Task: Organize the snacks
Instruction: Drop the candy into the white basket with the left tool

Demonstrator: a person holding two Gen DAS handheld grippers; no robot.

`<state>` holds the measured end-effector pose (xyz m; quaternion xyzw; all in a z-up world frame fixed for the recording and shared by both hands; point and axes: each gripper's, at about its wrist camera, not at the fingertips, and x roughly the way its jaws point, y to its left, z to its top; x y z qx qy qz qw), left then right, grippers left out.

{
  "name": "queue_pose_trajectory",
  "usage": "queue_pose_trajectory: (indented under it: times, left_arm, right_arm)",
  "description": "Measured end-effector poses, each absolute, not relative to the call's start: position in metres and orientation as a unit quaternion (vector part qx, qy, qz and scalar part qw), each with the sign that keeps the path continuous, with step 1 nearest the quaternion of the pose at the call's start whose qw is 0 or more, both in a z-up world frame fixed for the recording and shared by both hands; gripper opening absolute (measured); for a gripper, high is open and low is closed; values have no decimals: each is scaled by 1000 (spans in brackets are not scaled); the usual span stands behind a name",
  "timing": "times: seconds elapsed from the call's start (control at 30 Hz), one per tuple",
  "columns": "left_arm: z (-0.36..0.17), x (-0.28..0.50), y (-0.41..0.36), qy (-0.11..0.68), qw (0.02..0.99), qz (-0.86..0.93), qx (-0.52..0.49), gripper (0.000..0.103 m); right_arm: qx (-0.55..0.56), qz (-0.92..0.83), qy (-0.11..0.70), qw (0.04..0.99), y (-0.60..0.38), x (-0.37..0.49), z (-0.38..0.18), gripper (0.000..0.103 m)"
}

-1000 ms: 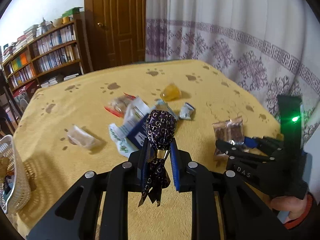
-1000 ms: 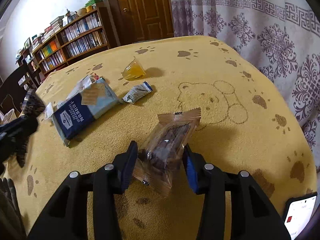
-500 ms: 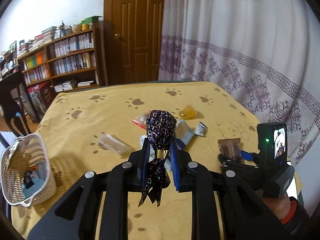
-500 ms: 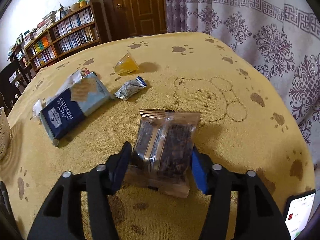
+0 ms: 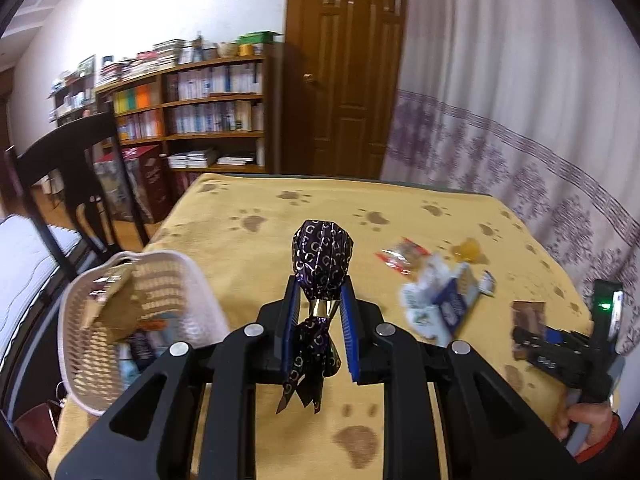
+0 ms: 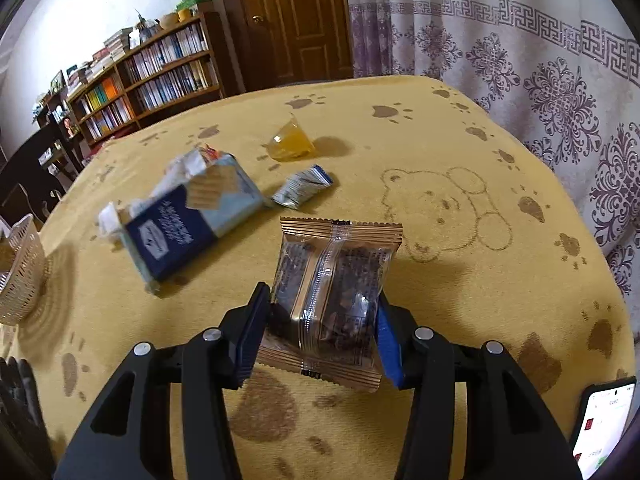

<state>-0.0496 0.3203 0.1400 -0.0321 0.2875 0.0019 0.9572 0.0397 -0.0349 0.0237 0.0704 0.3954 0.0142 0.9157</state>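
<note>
Your left gripper (image 5: pixel 319 312) is clamped on the gold band of a dark purple foil-wrapped chocolate (image 5: pixel 322 258), whose round head stands up above the blue pads while its twisted tail hangs below them. Just left of the gripper the white basket (image 5: pixel 100 360) sits at the near left corner of the table (image 5: pixel 256 264), close to the edge, with a few packets already inside; a second ago only its rim showed at the frame's edge, so it has come much nearer. Between the gripper and the basket wall the yellow cloth is bare.

Your right gripper (image 6: pixel 320 320) is closed on a clear brown-edged cake packet (image 6: pixel 334 292), held upright between the pads; a second ago it lay tilted to one side. A phone (image 6: pixel 600 420) lies at the near right edge of the table. Ahead of this gripper the cloth is open as far as the blue-and-white box (image 6: pixel 188 224) and the small silver sachet (image 6: pixel 302 190) beside it. Farther on sits the orange jelly cup (image 6: pixel 292 142). Past the far edge stand a curtain (image 6: pixel 520 48), a door (image 6: pixel 292 16) and a bookshelf (image 6: pixel 140 76).
</note>
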Motion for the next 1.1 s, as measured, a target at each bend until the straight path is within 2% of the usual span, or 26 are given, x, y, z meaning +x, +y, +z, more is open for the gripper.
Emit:
queue_pose_trajectory:
  times: [0.47,0.5,0.57,0.6,0.63,1.1]
  left_arm:
    - [135,-51,421,288,948,110,-83,20]
    - [134,-52,428,289,946,118,-89,23]
    - [133,-53,440,294,941,128,-107,46]
    - [133,-55,447,290,940,134,-119,66]
    - [133,-57,451,286,940,141,-124,71]
    - [152,-79,477,240,946,177,-128,83]
  right_arm:
    - [57,67,371,925,11,32,51,50]
    - [58,73,370,925,15,31,53,50]
    - [59,82,369,924,20,31,56,50]
    - [57,87,369,924,25,30,58,50]
    - [55,92,367,924,30,30,60,50]
    - [23,210,344,915,130,33,98,50]
